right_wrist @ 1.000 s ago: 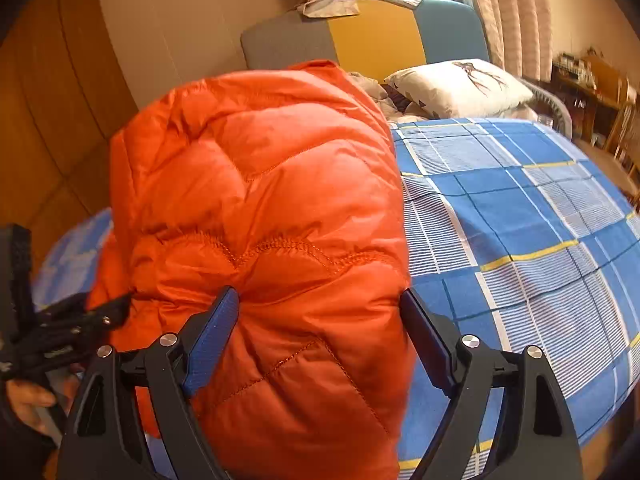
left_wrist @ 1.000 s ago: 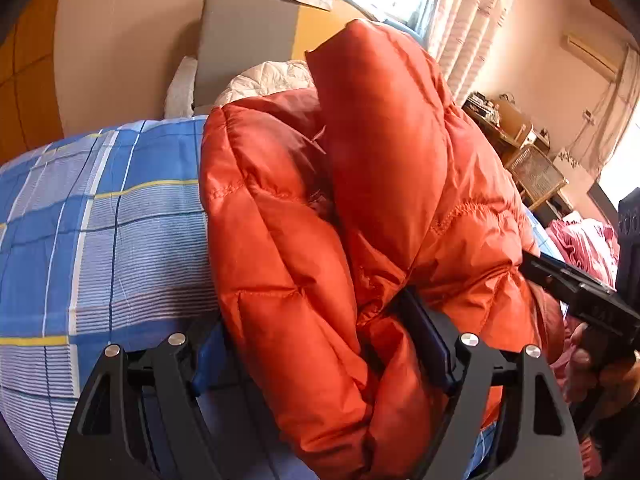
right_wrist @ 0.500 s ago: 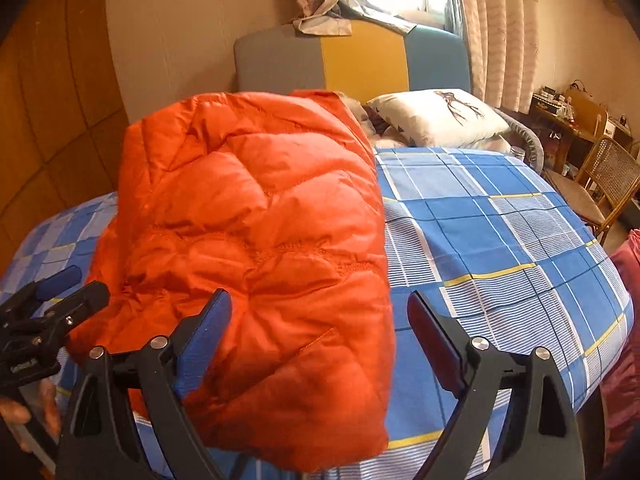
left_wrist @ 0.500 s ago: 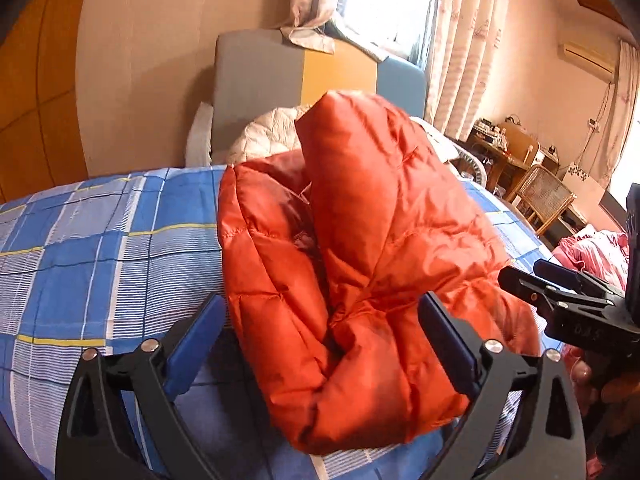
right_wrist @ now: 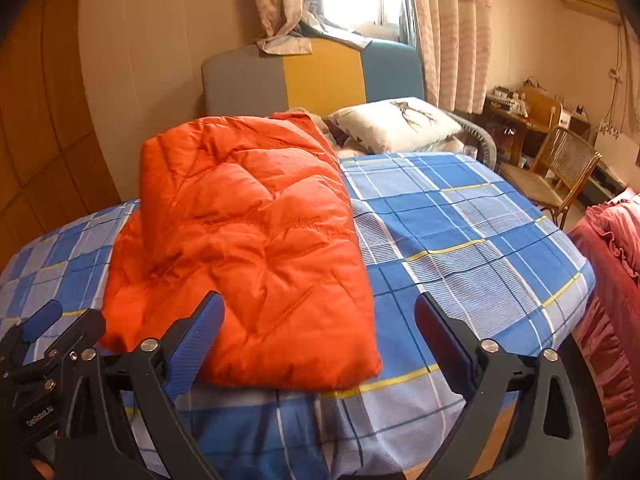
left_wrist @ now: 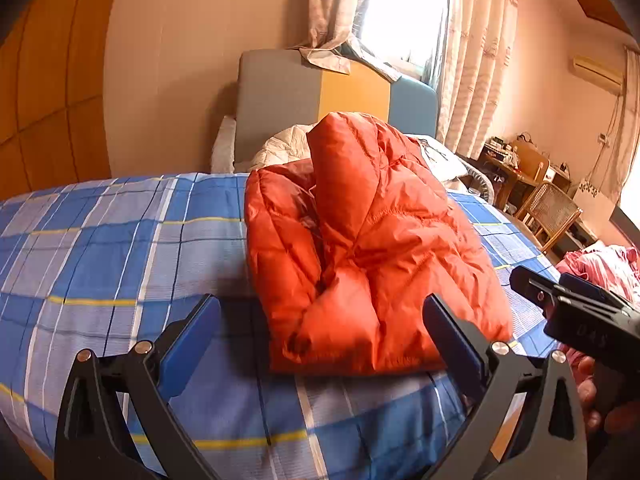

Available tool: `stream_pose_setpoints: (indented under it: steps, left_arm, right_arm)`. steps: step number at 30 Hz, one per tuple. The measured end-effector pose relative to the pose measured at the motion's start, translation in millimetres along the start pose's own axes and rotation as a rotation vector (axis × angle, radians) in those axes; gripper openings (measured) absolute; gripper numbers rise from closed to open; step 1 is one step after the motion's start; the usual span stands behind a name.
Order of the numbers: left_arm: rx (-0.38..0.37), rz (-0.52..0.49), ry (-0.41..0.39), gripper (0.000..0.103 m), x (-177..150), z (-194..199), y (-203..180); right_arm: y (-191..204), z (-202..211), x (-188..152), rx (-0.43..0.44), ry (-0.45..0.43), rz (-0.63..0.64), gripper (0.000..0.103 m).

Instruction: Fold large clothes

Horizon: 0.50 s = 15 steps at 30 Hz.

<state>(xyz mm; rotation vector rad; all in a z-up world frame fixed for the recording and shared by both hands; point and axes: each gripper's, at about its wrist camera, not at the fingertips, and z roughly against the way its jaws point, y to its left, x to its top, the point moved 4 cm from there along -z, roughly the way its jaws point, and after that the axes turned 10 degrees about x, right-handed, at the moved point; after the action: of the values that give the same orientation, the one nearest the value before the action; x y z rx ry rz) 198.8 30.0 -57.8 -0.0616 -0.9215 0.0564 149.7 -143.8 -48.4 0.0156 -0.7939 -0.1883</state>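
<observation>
On the blue plaid bedsheet (right_wrist: 460,216) your folded orange quilted down jacket (right_wrist: 256,248) lies as a bundle near the bed's front edge. Your left gripper (left_wrist: 320,332) and right gripper (right_wrist: 320,328) both hover before it, jaws wide, holding nothing. "GenRobot.AI" reads on the left gripper's body in the right view.

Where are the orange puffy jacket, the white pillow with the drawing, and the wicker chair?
orange puffy jacket (right_wrist: 256,248), right wrist view, middle of its folded top.
white pillow (right_wrist: 396,122), right wrist view, centre of its face.
wicker chair (right_wrist: 568,160), right wrist view, woven backrest.
</observation>
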Motion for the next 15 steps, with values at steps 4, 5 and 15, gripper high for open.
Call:
stream_pose_setpoints:
  steps: [4,5,15]
  left_arm:
    - [0.022,0.006,-0.003,0.101,-9.8,14.4,1.1]
    - [0.026,0.004,-0.003,0.101,-12.6,17.0,0.9]
    - [0.098,-0.034,-0.031,0.101,-31.2,50.6,-4.4]
  right_arm:
    - [5.5,16.1,-12.5,-0.005,-0.016,0.013,0.099]
    - [6.2,19.0,-14.5,-0.011,-0.021,0.013,0.099]
    - [11.5,46.9,-38.8,-0.045,-0.046,0.016,0.100]
